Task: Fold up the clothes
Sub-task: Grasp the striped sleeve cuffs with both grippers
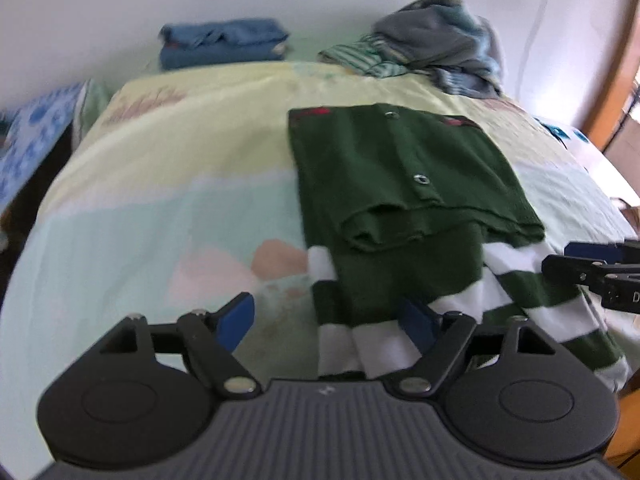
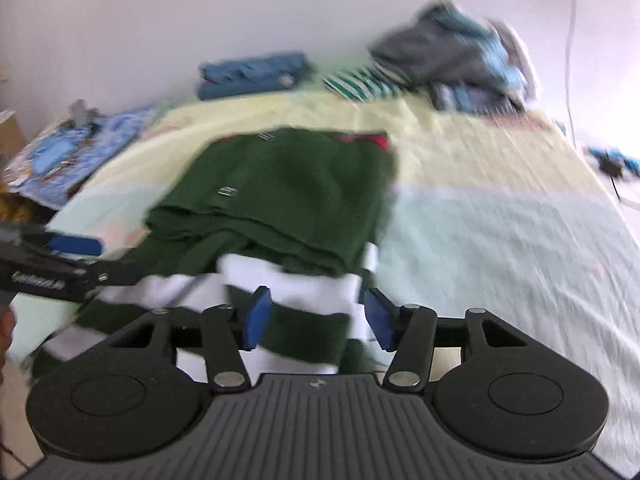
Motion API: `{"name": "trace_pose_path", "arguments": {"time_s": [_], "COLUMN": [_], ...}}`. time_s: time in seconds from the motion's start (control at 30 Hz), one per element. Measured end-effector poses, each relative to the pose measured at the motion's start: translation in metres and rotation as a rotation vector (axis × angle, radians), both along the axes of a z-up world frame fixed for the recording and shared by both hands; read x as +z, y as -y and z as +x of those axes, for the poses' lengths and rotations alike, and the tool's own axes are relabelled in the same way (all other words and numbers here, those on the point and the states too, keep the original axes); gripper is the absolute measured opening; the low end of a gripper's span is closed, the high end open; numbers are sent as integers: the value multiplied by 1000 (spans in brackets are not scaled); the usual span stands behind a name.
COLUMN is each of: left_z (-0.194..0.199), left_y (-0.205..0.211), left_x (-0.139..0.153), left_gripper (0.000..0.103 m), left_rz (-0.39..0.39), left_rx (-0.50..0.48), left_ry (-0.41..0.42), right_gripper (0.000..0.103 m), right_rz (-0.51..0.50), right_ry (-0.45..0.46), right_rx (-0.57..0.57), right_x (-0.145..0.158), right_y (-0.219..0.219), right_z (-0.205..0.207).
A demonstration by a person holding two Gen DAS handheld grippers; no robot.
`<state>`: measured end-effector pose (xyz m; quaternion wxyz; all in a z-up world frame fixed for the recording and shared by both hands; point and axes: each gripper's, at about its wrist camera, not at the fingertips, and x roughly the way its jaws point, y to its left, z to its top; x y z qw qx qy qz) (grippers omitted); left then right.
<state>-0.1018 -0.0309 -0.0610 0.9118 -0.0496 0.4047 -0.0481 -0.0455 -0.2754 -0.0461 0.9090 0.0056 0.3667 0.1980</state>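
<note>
A dark green cardigan (image 1: pixel 400 168) with metal snaps and green-and-white striped sleeves (image 1: pixel 360 340) lies partly folded on the bed; it also shows in the right wrist view (image 2: pixel 288 192). My left gripper (image 1: pixel 328 320) is open, its jaws wide apart over the striped sleeve end at the near edge. My right gripper (image 2: pixel 318 318) is open over the striped sleeves (image 2: pixel 304 292) at the cardigan's near end. The right gripper shows at the right edge of the left wrist view (image 1: pixel 600 268), and the left gripper shows at the left of the right wrist view (image 2: pixel 60 260).
The bed has a pale yellow and mint sheet (image 1: pixel 180 184). A folded blue stack (image 1: pixel 224 42) lies at the far edge by the wall. A loose heap of grey and striped clothes (image 1: pixel 436 46) lies at the far right. A blue-patterned surface (image 1: pixel 28 148) stands left of the bed.
</note>
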Motion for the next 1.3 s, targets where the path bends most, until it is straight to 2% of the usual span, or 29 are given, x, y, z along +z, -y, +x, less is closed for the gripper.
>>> {"name": "trace_pose_path", "arguments": {"time_s": [0.1, 0.13, 0.2, 0.37, 0.47, 0.63, 0.77, 0.87, 1.03, 1.13, 1.23, 1.3], "left_z": [-6, -9, -13, -33, -37, -38, -38, -40, -43, -47, -55, -61], "left_y": [-6, -6, -5, -10, -9, -6, -3, -5, -4, -8, -10, -9], "left_x": [3, 3, 3, 5, 4, 3, 1, 1, 3, 5, 5, 5], "left_gripper": [78, 78, 71, 72, 71, 64, 60, 61, 63, 62, 63, 74], "left_rz": [-43, -43, -32, -57, -45, -62, -76, -85, -91, -160, -191, -190], "left_rx": [24, 17, 2, -37, -26, -29, -23, -13, -5, -1, -2, -31], "left_ry": [-5, -15, -43, -89, -98, -100, -114, -116, -135, -167, -194, -195], "right_gripper": [54, 54, 52, 51, 50, 49, 39, 34, 32, 31, 31, 32], "right_rz": [37, 34, 29, 62, 109, 145, 161, 169, 175, 165, 136, 125], "right_ry": [-25, -36, -63, -147, -196, -199, -207, -220, -243, -247, -232, -230], "right_rx": [4, 11, 25, 93, 92, 87, 104, 122, 126, 141, 157, 156], "right_x": [-1, -2, -4, -5, -9, -11, -12, -13, -12, -10, -9, -8], "right_y": [11, 13, 19, 45, 57, 61, 59, 56, 56, 55, 54, 55], "right_z": [1, 0, -3, -21, -28, -32, -33, -36, -40, -43, -48, -50]}}
